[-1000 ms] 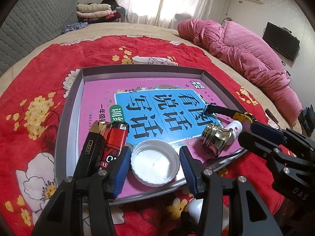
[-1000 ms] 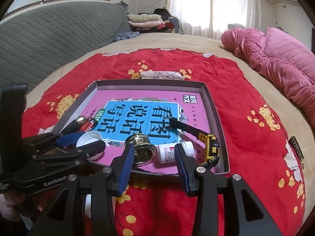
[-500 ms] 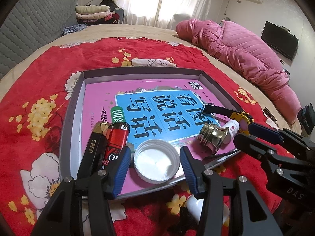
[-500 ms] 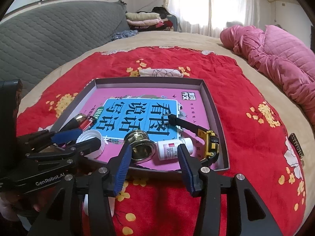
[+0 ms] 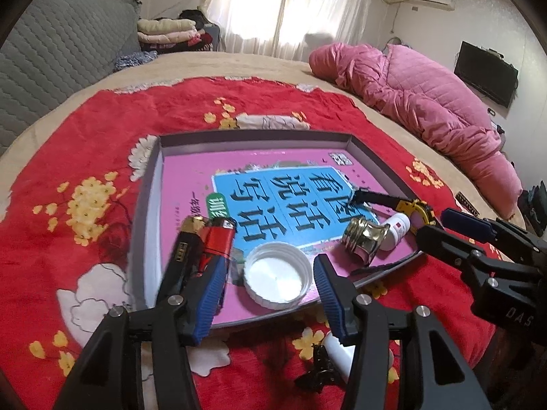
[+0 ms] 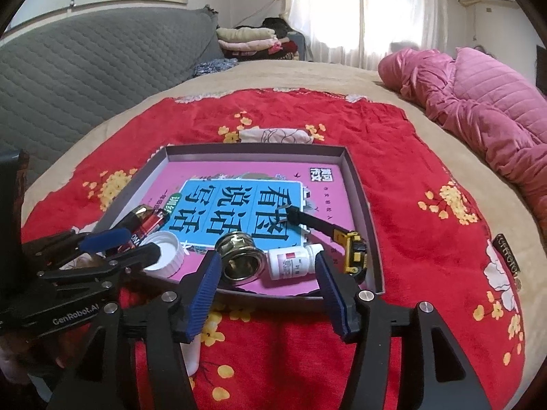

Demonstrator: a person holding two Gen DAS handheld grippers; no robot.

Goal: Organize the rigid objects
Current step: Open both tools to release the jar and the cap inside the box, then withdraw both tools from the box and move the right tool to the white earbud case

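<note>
Left gripper (image 5: 270, 285) opening, pads clear of white cap (image 5: 277, 279) between them – cap lay at tray's (image 5: 152, 205) near edge. Right gripper (image 6: 268, 282) opening too – brass knob (image 6: 241, 261) and pill bottle (image 6: 294, 261) ahead, untouched, near tray's near-right corner.

blanket (image 6: 403, 157): red, yellow and white flowers
tray (image 6: 362, 191): grey walls
book (image 5: 273, 184): pink cover, blue panel, black characters
cap (image 5: 277, 280): white
lighter (image 5: 218, 239): red
metal lid (image 6: 241, 261): gold
pill bottle (image 6: 294, 261): white, red-marked label
quilt (image 5: 427, 102): pink, quilted
fingers (image 5: 210, 294): blue ribbed pads on black
</note>
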